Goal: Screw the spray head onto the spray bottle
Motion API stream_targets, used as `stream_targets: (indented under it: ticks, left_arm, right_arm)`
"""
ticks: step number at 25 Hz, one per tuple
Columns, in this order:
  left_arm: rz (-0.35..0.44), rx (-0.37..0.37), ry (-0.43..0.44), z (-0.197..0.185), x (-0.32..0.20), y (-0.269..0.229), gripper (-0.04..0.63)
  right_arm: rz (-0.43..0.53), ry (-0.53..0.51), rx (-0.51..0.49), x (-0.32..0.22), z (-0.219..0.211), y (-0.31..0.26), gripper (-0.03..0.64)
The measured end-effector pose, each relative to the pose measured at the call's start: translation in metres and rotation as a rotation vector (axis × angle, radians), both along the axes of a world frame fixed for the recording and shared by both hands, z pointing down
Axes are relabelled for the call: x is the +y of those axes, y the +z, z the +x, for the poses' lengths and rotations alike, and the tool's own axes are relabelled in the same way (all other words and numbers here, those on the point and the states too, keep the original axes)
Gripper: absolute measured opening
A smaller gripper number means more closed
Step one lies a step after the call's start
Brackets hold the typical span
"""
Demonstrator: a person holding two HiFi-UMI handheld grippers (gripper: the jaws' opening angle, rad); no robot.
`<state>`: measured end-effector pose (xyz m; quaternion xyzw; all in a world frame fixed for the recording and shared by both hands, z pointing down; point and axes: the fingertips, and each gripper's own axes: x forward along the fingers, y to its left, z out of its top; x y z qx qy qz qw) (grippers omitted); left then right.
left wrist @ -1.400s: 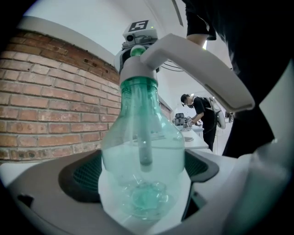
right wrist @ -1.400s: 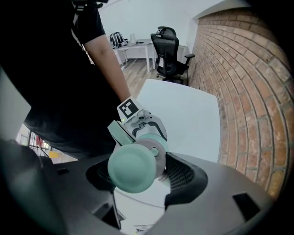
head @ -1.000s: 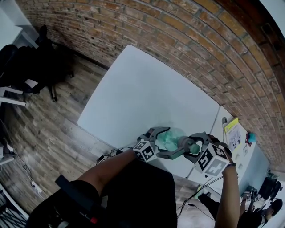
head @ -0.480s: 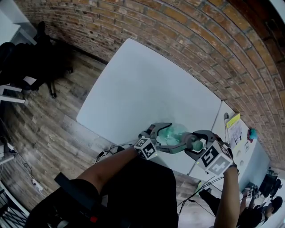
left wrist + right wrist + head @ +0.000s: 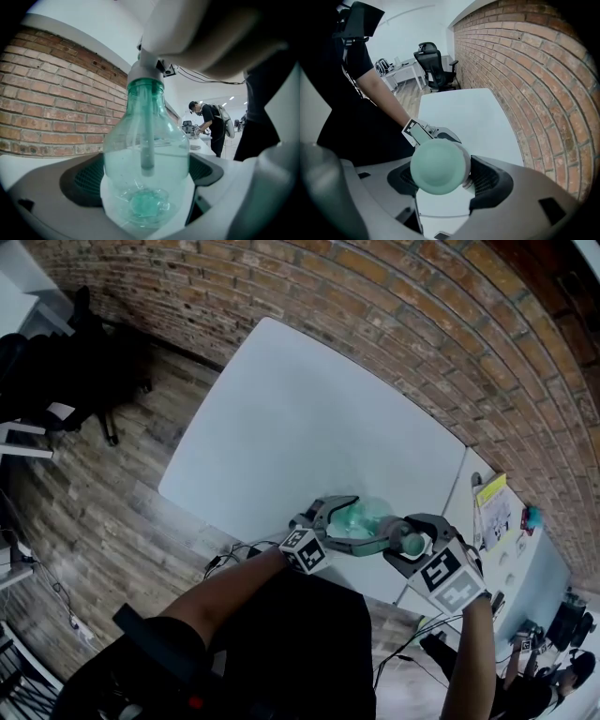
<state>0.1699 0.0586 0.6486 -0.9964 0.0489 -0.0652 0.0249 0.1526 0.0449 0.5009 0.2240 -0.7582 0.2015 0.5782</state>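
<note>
A clear green spray bottle [image 5: 359,518] lies sideways above the table's near edge, with my left gripper [image 5: 339,522] shut on its body. In the left gripper view the bottle [image 5: 146,159] fills the space between the jaws. Its dip tube [image 5: 147,136] hangs inside and the white collar [image 5: 145,75] sits on the neck. My right gripper [image 5: 409,542] is shut on the mint-green spray head [image 5: 411,543] at the bottle's neck. The right gripper view shows the head's round top [image 5: 439,167] held between the jaws, with the left gripper's marker cube [image 5: 416,133] behind it.
Below the grippers is a white table [image 5: 300,427] that runs up to a brick wall [image 5: 422,324]. A second white table [image 5: 525,568] with a yellow paper [image 5: 491,500] stands at the right. A black office chair [image 5: 436,63] and cables [image 5: 234,559] are on the wooden floor.
Both grippers keep their hold on the bottle and the spray head. The right gripper and its marker cube have shifted slightly left and turned a little.
</note>
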Motion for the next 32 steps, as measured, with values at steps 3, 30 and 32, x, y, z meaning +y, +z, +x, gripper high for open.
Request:
stream_targets:
  ticks: [3,30,32]
  left_arm:
    - [-0.015,-0.002,0.0,0.0,-0.0001,-0.0048,0.546]
    - [-0.006,0.01,-0.001,0.0041,0.001,0.0009,0.545]
    - [-0.007,0.01,-0.001,0.0034,0.0009,0.0002,0.545]
  right_arm:
    - [0.003,0.027,-0.001,-0.0001,0.0016,0.0007,0.276]
    - [0.025,0.3,-0.025,-0.0053,0.0089,0.001,0.285]
    - [0.03,0.314,-0.026,-0.0056,0.0092,0.0012,0.285]
